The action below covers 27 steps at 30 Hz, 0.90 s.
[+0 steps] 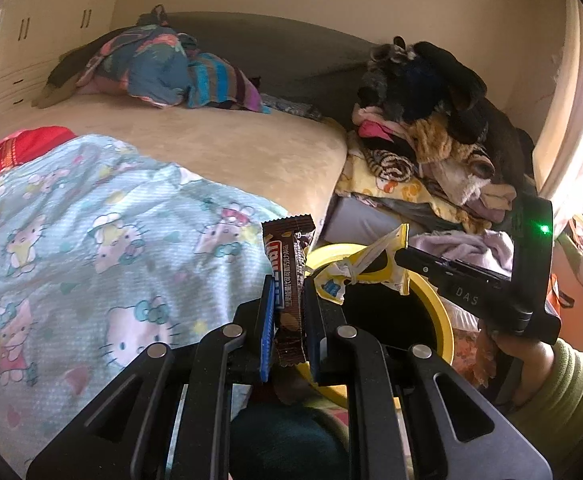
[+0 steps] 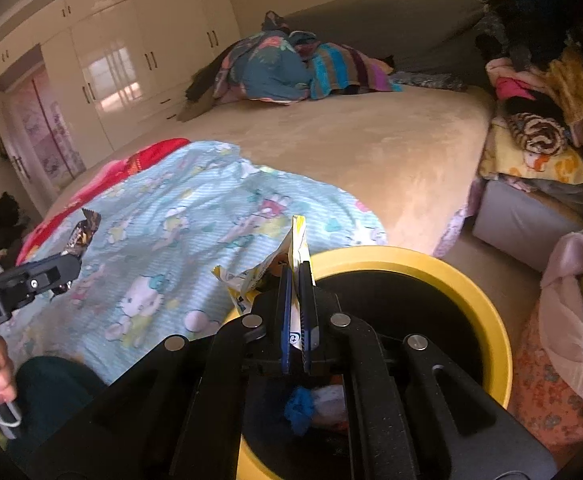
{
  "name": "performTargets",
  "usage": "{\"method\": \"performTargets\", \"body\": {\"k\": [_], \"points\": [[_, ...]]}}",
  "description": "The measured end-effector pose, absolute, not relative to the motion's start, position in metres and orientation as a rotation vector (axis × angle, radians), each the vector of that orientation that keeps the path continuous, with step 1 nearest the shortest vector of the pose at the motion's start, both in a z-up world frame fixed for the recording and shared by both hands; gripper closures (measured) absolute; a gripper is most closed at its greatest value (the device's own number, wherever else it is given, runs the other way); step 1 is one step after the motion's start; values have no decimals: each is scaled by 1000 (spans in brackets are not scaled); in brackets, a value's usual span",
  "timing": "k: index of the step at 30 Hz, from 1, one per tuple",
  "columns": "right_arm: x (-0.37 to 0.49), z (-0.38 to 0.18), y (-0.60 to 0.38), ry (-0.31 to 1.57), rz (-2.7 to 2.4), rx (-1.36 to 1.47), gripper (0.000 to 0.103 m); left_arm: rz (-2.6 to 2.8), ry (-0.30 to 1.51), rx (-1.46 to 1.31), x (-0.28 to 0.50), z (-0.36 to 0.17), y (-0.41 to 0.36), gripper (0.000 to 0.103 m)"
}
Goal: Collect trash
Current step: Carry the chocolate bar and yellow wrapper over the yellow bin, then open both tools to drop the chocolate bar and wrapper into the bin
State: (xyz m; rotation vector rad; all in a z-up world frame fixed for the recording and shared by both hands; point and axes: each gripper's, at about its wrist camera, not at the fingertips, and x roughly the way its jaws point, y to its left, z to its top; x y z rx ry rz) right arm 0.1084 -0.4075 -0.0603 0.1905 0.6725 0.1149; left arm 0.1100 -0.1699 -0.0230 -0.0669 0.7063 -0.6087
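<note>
low centre of the left wrist view, the left gripper (image 1: 287, 312) pinches a brown candy wrapper (image 1: 288, 276) at mid-length, while right of it the right gripper (image 2: 296, 316) clamps a crumpled yellow wrapper (image 2: 291, 256) over the yellow bin (image 2: 471, 292); both look light, crinkly and slippery.

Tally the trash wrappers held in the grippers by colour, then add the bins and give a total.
Brown wrapper, in the left gripper: 1
Yellow wrapper, in the right gripper: 1
Yellow-rimmed bin: 1
Total: 3
</note>
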Motion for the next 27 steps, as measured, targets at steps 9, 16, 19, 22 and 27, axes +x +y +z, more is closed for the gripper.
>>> {"method": "performTargets", "body": {"k": [9, 16, 19, 22, 27], "points": [[96, -70, -437, 693, 34, 192, 101, -659, 723, 4, 111, -33, -206, 89], [85, -79, -458, 718, -14, 206, 101, -703, 740, 43, 114, -43, -235, 89], [80, -83, -464, 732, -32, 205, 101, -724, 747, 62, 116, -49, -248, 89], [78, -86, -471, 744, -46, 211, 101, -738, 762, 70, 119, -56, -260, 89], [75, -92, -479, 761, -55, 220, 100, -753, 778, 115, 124, -69, -281, 89]]}}
